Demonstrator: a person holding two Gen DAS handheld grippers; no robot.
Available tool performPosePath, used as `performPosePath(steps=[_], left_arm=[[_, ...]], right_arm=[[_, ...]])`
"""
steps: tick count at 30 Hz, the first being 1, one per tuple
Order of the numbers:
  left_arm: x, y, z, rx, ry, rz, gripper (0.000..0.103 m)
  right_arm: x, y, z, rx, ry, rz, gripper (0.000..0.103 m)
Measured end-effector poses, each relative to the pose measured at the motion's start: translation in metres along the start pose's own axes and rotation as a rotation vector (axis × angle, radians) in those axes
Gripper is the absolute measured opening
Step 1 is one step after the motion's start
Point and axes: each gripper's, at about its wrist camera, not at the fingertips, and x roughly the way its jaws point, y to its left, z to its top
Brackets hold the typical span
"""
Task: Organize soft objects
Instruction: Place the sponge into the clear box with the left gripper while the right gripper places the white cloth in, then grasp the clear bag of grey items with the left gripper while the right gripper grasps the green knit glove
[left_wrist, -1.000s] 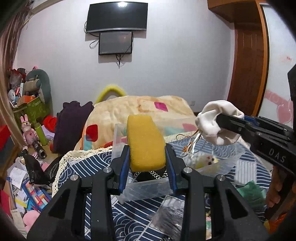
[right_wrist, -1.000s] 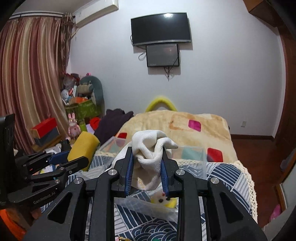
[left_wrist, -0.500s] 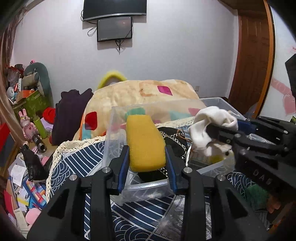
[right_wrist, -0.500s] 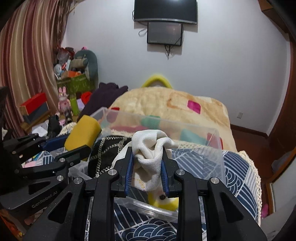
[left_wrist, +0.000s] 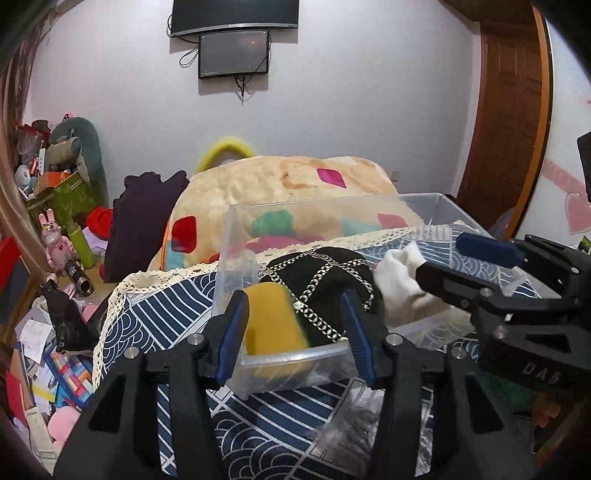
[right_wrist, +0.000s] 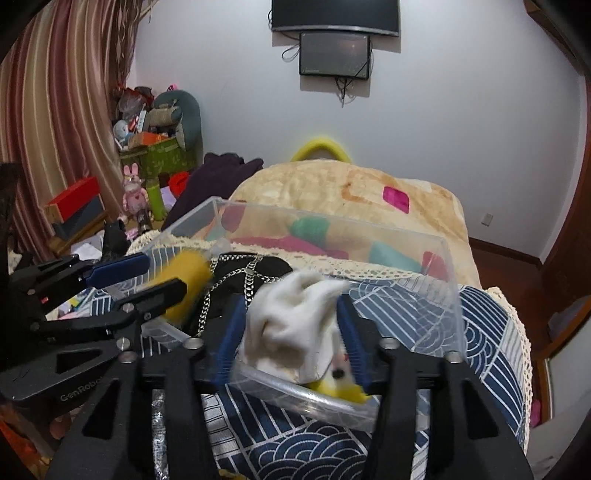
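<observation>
the yellow sponge (left_wrist: 275, 321) is seen as a thick, rounded block, blurred, standing at the near left end of the clear plastic bin (left_wrist: 236, 236). the left tongs (left_wrist: 295, 332) are spread apart around it, and no contact with the blue pads can be made out. the white cloth (right_wrist: 295, 325) is crumpled and soft, lying in the bin's right part between the widely parted right tongs (right_wrist: 288, 338). a black item with a silver chain (left_wrist: 325, 284) is placed between the two in the bin. only in the right wrist view is a small yellow plush toy (right_wrist: 340, 387) shown beneath the cloth; its shape is blurred and partly hidden. the bin rests on a blue patterned bedspread (left_wrist: 258, 432).
</observation>
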Motion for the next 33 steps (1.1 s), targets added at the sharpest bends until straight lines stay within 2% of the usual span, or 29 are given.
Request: performPosePath(steps=[6, 10, 13, 16, 20, 25, 33], left_arm=[[-0.024, 0.001, 0.003, -0.01, -0.038, -0.009, 0.053], [-0.046, -0.002, 0.005, 0.002, -0.089, -0.007, 0.066], [-0.063, -0.006, 0.005, 0.006, -0.123, -0.022, 0.069], [-0.073, -0.013, 0.002, 0.012, -0.136, -0.047, 0.071], [-0.079, -0.024, -0.008, 0.016, -0.124, -0.079, 0.071], [-0.073, -0.035, -0.028, 0.021, -0.08, -0.103, 0.071], [-0.05, -0.042, -0.062, 0.0, 0.027, -0.126, 0.071]], right_arm=[[-0.02, -0.006, 0.005, 0.031, -0.05, 0.01, 0.056], [-0.04, -0.008, 0.009, 0.042, -0.098, 0.01, 0.057], [-0.058, -0.011, 0.009, 0.045, -0.139, 0.004, 0.06], [-0.071, -0.012, 0.006, 0.051, -0.167, 0.003, 0.066], [-0.083, -0.013, -0.005, 0.047, -0.184, -0.018, 0.066], [-0.086, -0.021, -0.026, 0.06, -0.157, -0.022, 0.066], [-0.067, -0.034, -0.073, 0.084, -0.028, -0.06, 0.066]])
